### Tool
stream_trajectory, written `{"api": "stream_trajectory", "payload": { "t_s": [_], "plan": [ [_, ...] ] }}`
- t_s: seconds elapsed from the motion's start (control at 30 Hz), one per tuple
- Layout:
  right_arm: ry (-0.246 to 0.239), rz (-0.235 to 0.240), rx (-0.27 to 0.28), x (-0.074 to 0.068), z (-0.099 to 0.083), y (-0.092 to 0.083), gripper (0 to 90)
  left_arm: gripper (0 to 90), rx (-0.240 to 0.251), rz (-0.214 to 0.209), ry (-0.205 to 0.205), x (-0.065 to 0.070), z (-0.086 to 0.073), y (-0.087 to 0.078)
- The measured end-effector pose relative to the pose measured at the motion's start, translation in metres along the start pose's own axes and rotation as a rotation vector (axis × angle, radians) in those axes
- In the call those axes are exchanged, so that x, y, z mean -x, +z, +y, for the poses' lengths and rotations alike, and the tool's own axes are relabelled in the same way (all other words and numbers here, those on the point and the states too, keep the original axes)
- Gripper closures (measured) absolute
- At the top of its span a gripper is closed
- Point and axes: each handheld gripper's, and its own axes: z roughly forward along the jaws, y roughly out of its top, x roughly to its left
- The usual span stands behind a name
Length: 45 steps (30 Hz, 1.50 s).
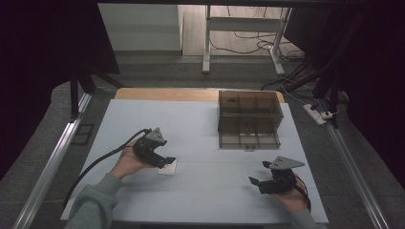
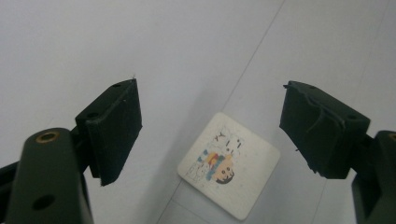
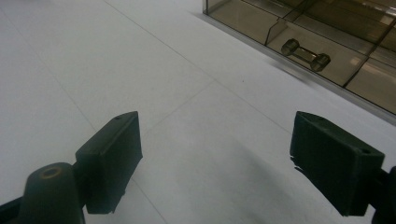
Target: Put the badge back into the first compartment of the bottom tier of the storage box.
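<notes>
White square card (image 2: 229, 171), flat on the table (image 1: 205, 191), lies between the left gripper's (image 2: 211, 130) unclenched jaws, toward six o'clock, touching neither pad.

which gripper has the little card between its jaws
The left gripper: its open jaws hang over the white picture card on the table, not touching it. The right gripper has bare table between its open jaws.
</notes>
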Motion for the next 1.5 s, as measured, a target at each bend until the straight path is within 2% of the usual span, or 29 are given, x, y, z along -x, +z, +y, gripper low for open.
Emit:
{"api": "stream_trajectory", "payload": {
  "t_s": [0.1,0.2,0.5,0.83,1.07,1.33,1.5],
  "plan": [
    [-0.001,-0.001,-0.002,0.0,0.0,0.0,16.8,20.3,-0.011,-0.014,0.013,0.001,0.0,0.003],
    [-0.003,0.003,-0.006,0.0,0.0,0.001,16.8,20.2,-0.029,-0.007,0.02,0.002,-0.001,0.006],
    [0.0,0.006,-0.009,0.0,-0.001,0.001,16.8,19.0,-0.052,-0.04,0.05,0.001,-0.003,0.014],
    [0.018,0.013,-0.005,0.002,-0.001,0.002,16.8,18.1,-0.098,-0.079,0.057,-0.003,-0.006,0.027],
    [0.013,0.014,-0.009,0.001,-0.001,0.002,16.8,17.4,-0.116,-0.086,0.075,-0.003,-0.007,0.032],
    [0.007,0.01,-0.013,0.001,-0.002,0.002,16.8,16.8,-0.155,-0.131,0.118,0.0,-0.01,0.036],
    [0.004,0.005,-0.016,0.001,-0.002,0.002,16.8,14.5,-0.161,-0.133,0.129,0.002,-0.012,0.038]
  ]
}}
